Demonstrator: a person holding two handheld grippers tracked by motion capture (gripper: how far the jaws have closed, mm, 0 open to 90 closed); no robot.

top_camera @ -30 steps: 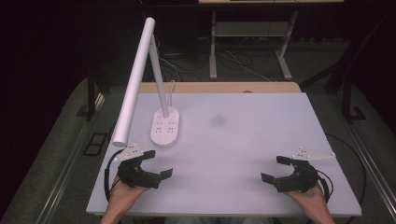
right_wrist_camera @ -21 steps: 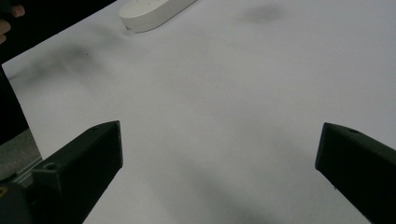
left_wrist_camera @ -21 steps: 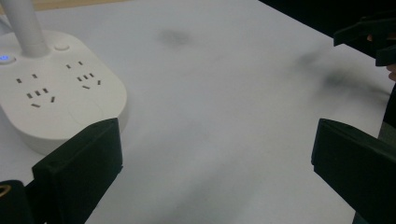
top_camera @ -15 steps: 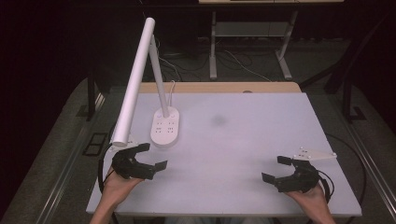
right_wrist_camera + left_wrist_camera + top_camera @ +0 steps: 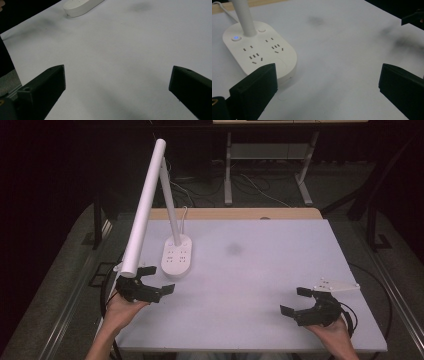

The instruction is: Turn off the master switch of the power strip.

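Left gripper (image 5: 150, 280): jaws spread wide, holding nothing. It hovers over the front-left part of the table (image 5: 280, 270), directly under the free end of the lamp head (image 5: 145, 205) and just in front of the lamp base (image 5: 177, 256). Right gripper (image 5: 302, 300): jaws likewise spread, empty, positioned near the front-right corner, well apart from the lamp.

Work item: a white desk lamp. Its oval base stands on the left half of the table, toward the rear-left, and carries socket openings and two buttons. One button (image 5: 236, 38) shows a blue light in the left gripper view. A slim stem (image 5: 170, 202) rises from the rear of the base. The long tubular head slopes down and forward from the top of the stem, ending near the left edge. A white cable (image 5: 184, 212) leaves the base toward the rear edge.

Change over the last second: the left gripper has advanced from the front edge toward the lamp and now points at the base, whose front rim sits just beyond its left jaw. The right gripper has held its place.

Assessment: the approach to the lamp appears to be under way with the left gripper; no contact is made yet. Whether the target is the base buttons or the head end cannot be determined.

Surroundings: a wooden strip (image 5: 235, 213) along the rear edge; dark floor and desk legs beyond.
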